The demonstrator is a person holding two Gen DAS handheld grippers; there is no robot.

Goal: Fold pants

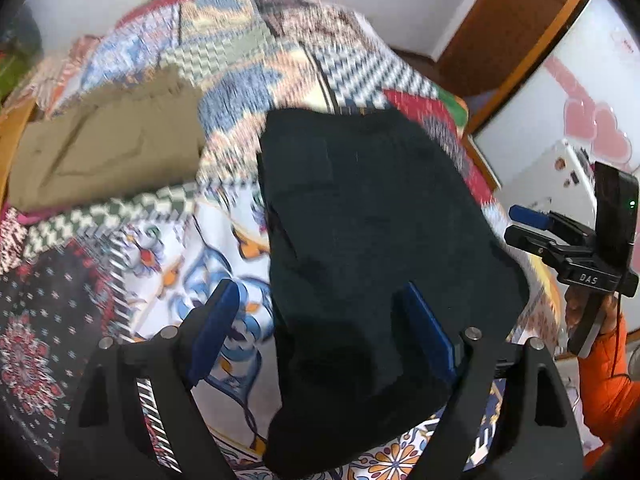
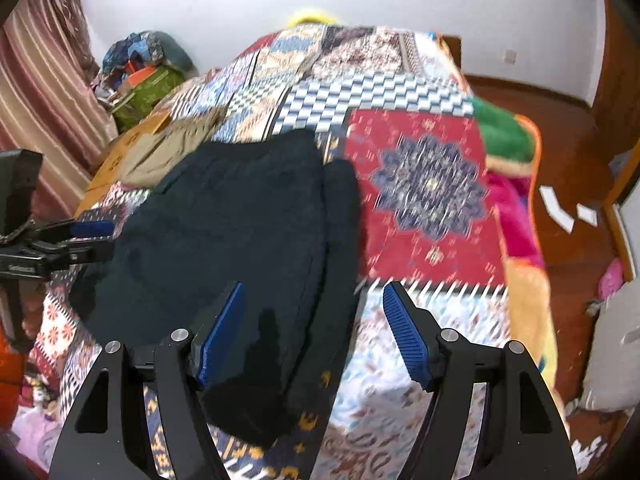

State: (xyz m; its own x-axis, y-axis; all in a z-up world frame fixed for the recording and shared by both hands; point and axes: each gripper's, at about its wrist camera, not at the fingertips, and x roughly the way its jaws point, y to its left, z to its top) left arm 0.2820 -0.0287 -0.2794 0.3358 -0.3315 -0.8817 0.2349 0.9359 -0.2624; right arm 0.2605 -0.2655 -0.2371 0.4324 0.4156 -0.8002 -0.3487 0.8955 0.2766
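Dark pants [image 2: 240, 248] folded, lying on patchwork bed [image 2: 424, 184] | left gripper [image 1: 320, 332] jaws spread, empty | right gripper [image 2: 314, 336] jaws spread, empty | advice: pinch both near corners evenly, fold flat, avoid bunching

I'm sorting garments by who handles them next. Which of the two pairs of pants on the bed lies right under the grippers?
The dark navy pants, between both open grippers; the khaki pants lie farther back, near the bed's left edge.
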